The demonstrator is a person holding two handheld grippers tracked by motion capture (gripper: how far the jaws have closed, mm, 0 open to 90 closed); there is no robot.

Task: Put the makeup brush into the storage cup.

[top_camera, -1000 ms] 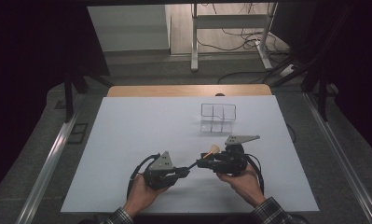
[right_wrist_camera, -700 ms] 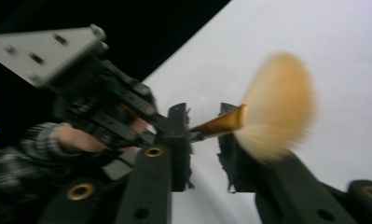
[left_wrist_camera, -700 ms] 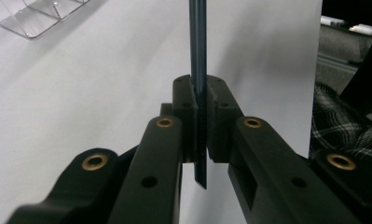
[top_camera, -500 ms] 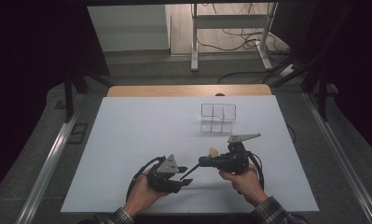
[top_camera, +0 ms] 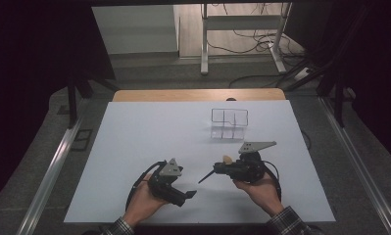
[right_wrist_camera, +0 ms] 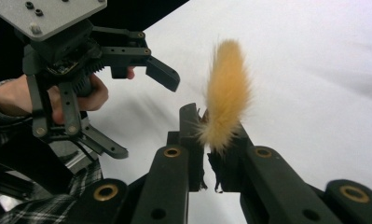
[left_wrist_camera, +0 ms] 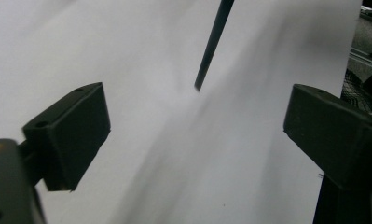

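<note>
On the near half of the white table (top_camera: 149,127), the right gripper (top_camera: 221,171) has its jaws closed on a makeup brush (right_wrist_camera: 224,100). In the right gripper view the brush's tan, fluffy bristle tuft stands up just above the clamped jaws. In the high view the brush's dark thin handle (top_camera: 206,176) sticks out to the left and slightly nearer, its tip over the bare table between the two grippers. The left gripper (top_camera: 185,196) sits at the near left, held in a hand (top_camera: 143,201) with a plaid sleeve (top_camera: 115,227). Its jaws are spread wide with nothing between them; the left gripper view shows the two black pads far apart over the white surface, and the dark handle tip (left_wrist_camera: 210,46) well beyond them. A small clear compartmented organiser (top_camera: 228,123) stands farther back, right of centre, well apart from both grippers.
</note>
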